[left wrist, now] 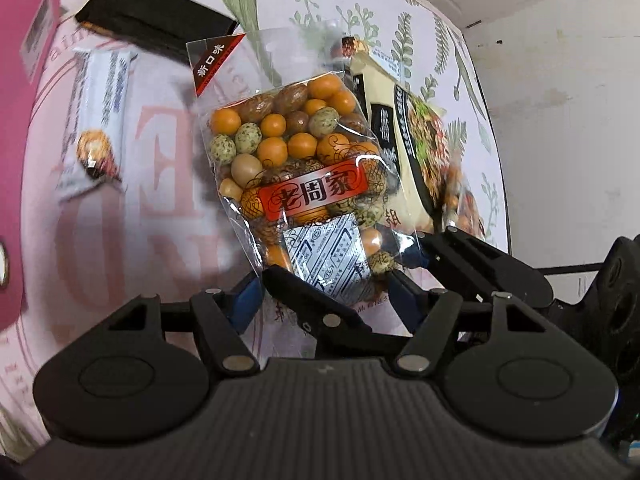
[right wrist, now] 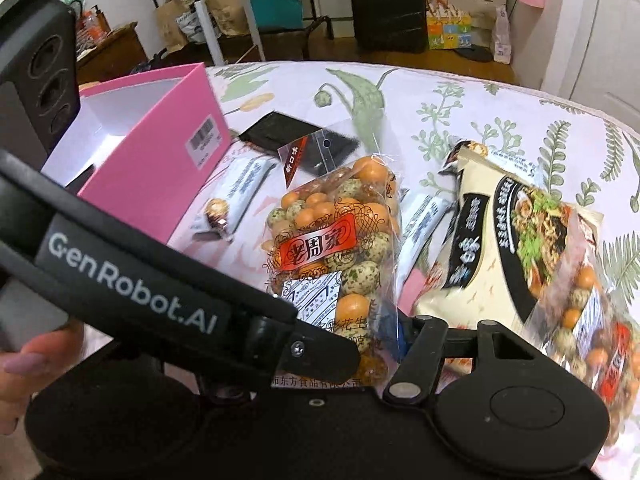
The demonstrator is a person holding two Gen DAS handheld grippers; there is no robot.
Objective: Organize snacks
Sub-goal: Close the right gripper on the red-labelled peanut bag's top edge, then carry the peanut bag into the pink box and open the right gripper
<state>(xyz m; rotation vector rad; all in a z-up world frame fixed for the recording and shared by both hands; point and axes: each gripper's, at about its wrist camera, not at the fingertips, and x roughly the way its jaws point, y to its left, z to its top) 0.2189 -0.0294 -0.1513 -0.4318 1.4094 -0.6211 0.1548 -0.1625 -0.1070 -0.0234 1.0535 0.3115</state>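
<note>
A clear bag of coated peanuts point(left wrist: 296, 164) with a red label stands upright, its lower end pinched between my two grippers. My left gripper point(left wrist: 326, 292) is shut on the bag's bottom; its blue pads press both sides. In the right wrist view the same bag point(right wrist: 340, 248) sits between my right gripper's point(right wrist: 384, 336) fingers, with the left gripper's arm crossing in front. The pink box point(right wrist: 168, 160) stands open at the left. A cream noodle packet point(right wrist: 500, 240) lies to the right, and a second peanut bag point(right wrist: 592, 320) beside it.
White wafer bars point(left wrist: 100, 120) point(right wrist: 424, 228) and a black flat pouch point(right wrist: 300, 140) lie on the floral tablecloth point(right wrist: 440, 96). Behind the table are a black suitcase point(right wrist: 384, 4), bags and a chair.
</note>
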